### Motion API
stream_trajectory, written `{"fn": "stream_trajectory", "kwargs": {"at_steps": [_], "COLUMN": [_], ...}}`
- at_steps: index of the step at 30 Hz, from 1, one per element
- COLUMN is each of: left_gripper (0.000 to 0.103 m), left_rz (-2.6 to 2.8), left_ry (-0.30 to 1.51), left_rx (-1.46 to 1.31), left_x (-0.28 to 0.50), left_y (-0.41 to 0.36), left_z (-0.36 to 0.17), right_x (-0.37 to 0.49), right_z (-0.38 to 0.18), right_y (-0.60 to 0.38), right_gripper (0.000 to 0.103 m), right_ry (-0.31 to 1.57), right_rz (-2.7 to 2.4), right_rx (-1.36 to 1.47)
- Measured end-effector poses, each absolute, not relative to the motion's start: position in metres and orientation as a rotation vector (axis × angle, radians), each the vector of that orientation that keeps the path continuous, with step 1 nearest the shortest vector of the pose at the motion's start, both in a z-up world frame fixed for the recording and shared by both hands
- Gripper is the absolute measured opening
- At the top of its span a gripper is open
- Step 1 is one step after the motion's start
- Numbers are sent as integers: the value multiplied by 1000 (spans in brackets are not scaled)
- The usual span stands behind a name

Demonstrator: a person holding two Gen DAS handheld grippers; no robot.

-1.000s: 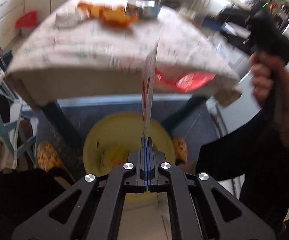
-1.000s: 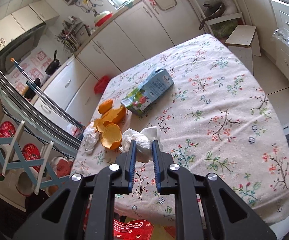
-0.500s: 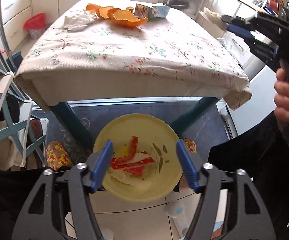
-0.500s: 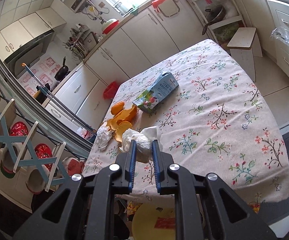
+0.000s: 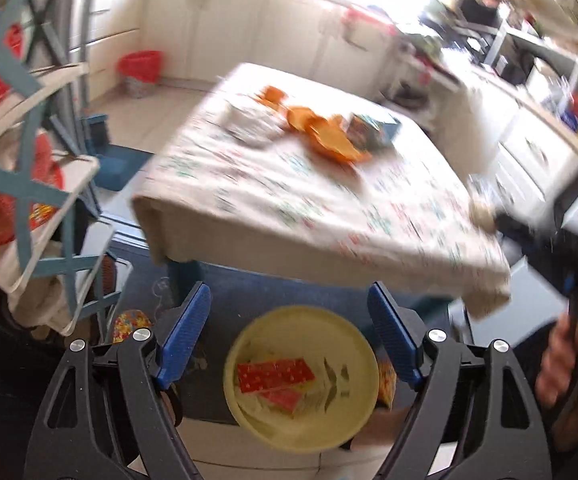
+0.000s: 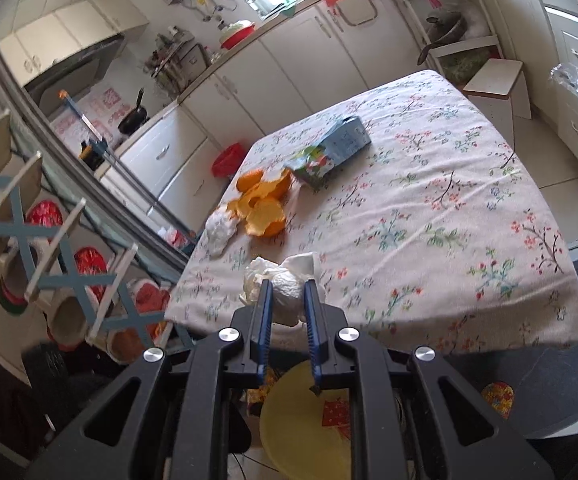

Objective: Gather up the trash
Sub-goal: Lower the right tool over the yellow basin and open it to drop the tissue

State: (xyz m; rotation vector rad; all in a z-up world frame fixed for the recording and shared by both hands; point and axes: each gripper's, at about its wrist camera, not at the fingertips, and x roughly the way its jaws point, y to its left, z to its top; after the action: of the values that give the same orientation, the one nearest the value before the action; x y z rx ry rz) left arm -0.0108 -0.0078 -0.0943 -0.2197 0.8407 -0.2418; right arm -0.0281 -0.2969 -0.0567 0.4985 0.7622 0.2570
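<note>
My left gripper (image 5: pixel 289 316) is open and empty above a yellow bin (image 5: pixel 301 380) on the floor, which holds red wrappers (image 5: pixel 275 372). My right gripper (image 6: pixel 287 294) is shut on a crumpled white tissue (image 6: pixel 287 288), held off the near table edge above the yellow bin (image 6: pixel 301 432). On the floral tablecloth (image 6: pixel 429 220) lie orange peels (image 6: pixel 265 204), another crumpled tissue (image 6: pixel 219 232) and a blue drink carton (image 6: pixel 329 152). In the blurred left wrist view the peels (image 5: pixel 325 136), tissue (image 5: pixel 249 124) and carton (image 5: pixel 371 130) sit at the table's far end.
A blue-and-white folding rack (image 6: pixel 49 264) stands left of the table. A red waste basket (image 5: pixel 141 68) sits by the white cabinets. A small stool (image 6: pixel 497 84) stands beyond the table. The person's hand (image 5: pixel 561 360) holding the right gripper is at right.
The left gripper opened and dropped the red wrapper into the yellow bin, then tilted up. The right gripper pulled back from the table with the tissue, now over the bin.
</note>
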Motion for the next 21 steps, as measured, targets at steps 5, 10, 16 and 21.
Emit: {"fn": "stream_trajectory", "kwargs": {"at_steps": [5, 10, 16, 21], "left_gripper": [78, 78, 81, 85], "left_rz": [-186, -179, -169, -174], "left_ry": [811, 785, 717, 658], "left_rx": [-305, -310, -285, -258], "left_x": [-10, -14, -21, -24], "left_y": [13, 17, 16, 11], "left_z": [-90, -86, -74, -64], "right_x": [-44, -50, -52, -48], "right_z": [-65, -92, -111, -127], "right_y": [-268, -238, -208, -203], "right_gripper": [17, 17, 19, 50], "right_ry": [822, 956, 1050, 1112], "right_rz": [293, 337, 368, 359], "right_rx": [385, 294, 167, 158]}}
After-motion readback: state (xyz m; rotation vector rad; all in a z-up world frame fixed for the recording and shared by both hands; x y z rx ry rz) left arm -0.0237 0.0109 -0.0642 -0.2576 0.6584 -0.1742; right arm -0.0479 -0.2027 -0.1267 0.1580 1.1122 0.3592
